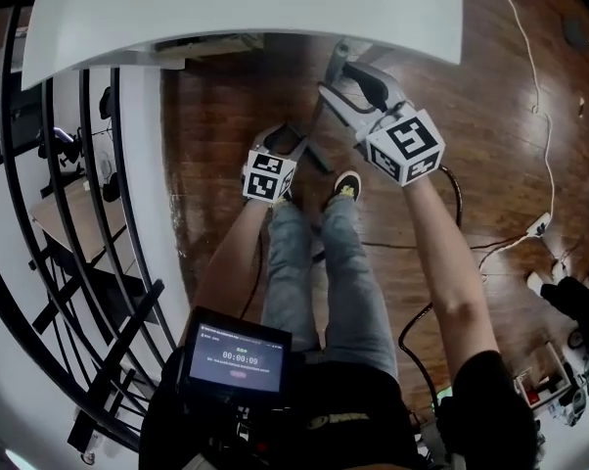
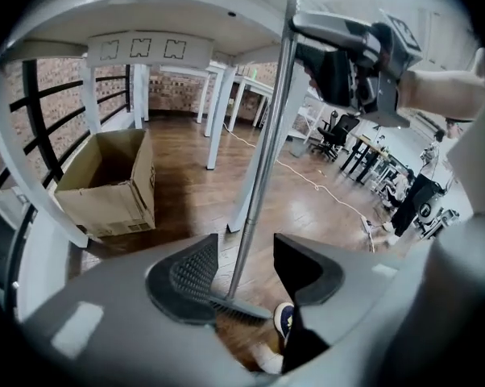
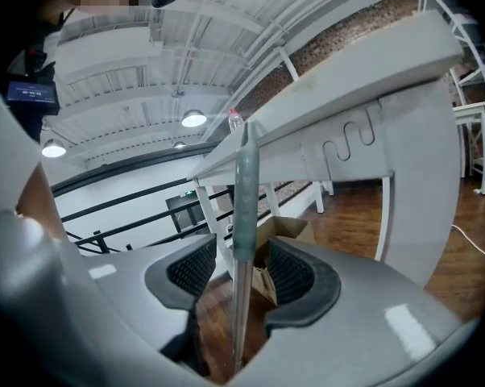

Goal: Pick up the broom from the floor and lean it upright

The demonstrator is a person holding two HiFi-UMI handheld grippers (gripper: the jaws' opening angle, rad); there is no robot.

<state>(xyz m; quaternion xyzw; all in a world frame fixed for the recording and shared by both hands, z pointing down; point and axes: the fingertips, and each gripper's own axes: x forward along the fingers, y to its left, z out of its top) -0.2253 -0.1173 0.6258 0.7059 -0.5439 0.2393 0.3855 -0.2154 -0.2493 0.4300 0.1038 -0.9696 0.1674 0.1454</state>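
The broom (image 2: 259,160) is seen off its side and standing nearly upright at the 12 o'clock side of the person's shoes (image 1: 346,186). Its head is planted on the wooden floor (image 1: 490,116) and the top of its pole is brought up to the edge of the white table (image 1: 246,8).

The lower pole is bracketed by the left gripper (image 2: 246,252), whose jaws are held apart, with a clear gap on the 3 o'clock side. Nothing is clamped there. The upper pole is encircled by the right gripper (image 3: 241,264). Its pads are spread wider than the pole, with slivers of space on both sides, so the hold is judged loose rather than closed.

A cardboard box (image 2: 105,184) is seen under the table toward 9 o'clock in the left gripper view, well apart from the broom.

The pick-up is judged complete and the lean is judged all but made, though contact between pole tip and table edge cannot be confirmed. What is left, it appears, is for both grippers to be drawn clear and for the broom to be shown resting unaided.
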